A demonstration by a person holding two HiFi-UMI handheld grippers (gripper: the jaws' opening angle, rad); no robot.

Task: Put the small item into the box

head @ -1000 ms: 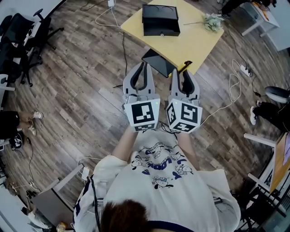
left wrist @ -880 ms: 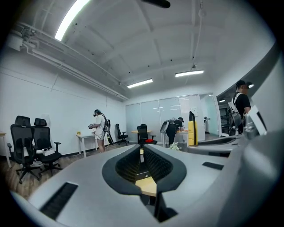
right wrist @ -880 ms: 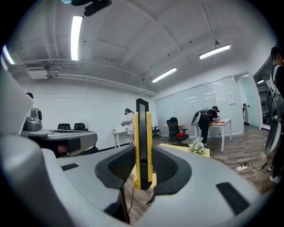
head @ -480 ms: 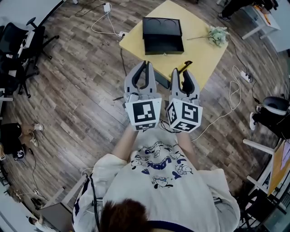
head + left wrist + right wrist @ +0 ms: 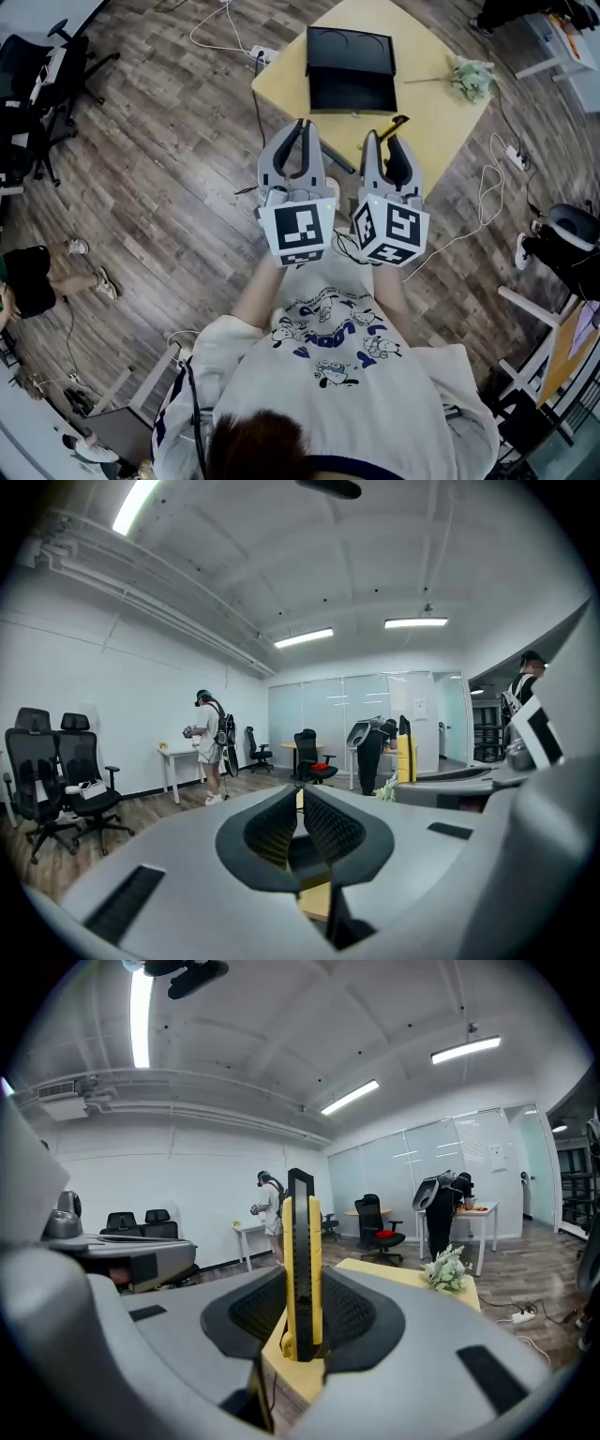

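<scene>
Here the right gripper (image 5: 302, 1290) clamps a yellow item (image 5: 300, 1227) (upright).

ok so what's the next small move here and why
Probably carry the right gripper forward over the open black box: its jaws are clamped on the yellow utility knife, and the box lies ahead on the yellow table.

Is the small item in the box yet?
Out: the yellow-black item is clamped in the right hand-held gripper, away from the box.
</scene>
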